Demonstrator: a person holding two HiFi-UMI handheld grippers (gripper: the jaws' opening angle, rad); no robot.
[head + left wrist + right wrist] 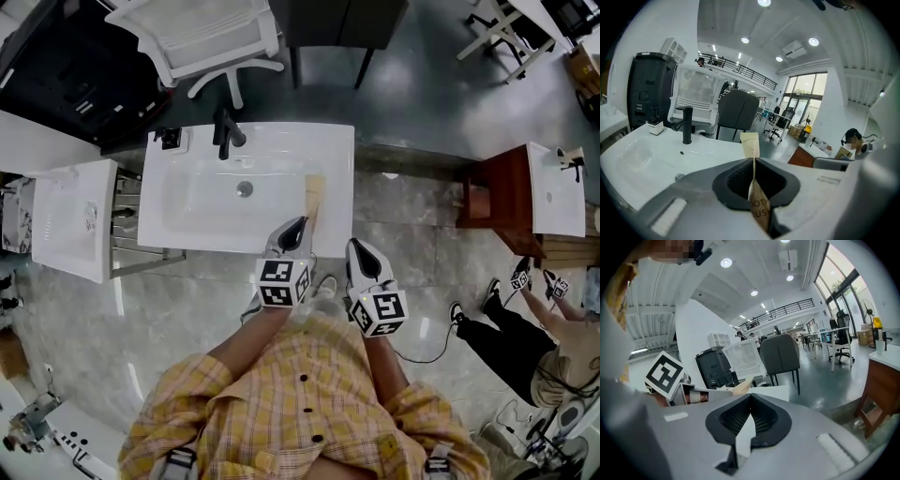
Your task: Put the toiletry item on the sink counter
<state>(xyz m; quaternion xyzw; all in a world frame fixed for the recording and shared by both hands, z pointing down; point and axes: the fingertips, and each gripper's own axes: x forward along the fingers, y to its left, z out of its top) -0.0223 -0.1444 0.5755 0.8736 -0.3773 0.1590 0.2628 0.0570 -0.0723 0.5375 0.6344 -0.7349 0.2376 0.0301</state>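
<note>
We hold the toiletry item, a slim brown paper packet, in the left gripper; its fingers are closed on the packet's near end, and the far end reaches out over the flat strip of the sink counter, to the right of the basin and well away from the faucet.

The right gripper hangs just beside the left, nearer our body, at the surface's front edge; its fingers are together and we see nothing gripped in them.

To do this step well, we judge that the packet should come down onto that right-hand strip, turned from its edge onto its broad face; it should sit clear of both the basin's slope and the surface's outer edge, since a light paper packet could slide or tip off either. We would part the fingers only once the packet rests on the surface, then draw the gripper straight back so that it does not drag the paper along; the right gripper need only stay out of the way.

Several things are hard to make out: we cannot tell whether the packet touches the surface or hangs just above it; its near end is buried between the fingers; the print on it is cut off, though the letters suggest a toothbrush; a pale sliver shows between the right fingers, and we take it for a gap rather than a held thing.
</note>
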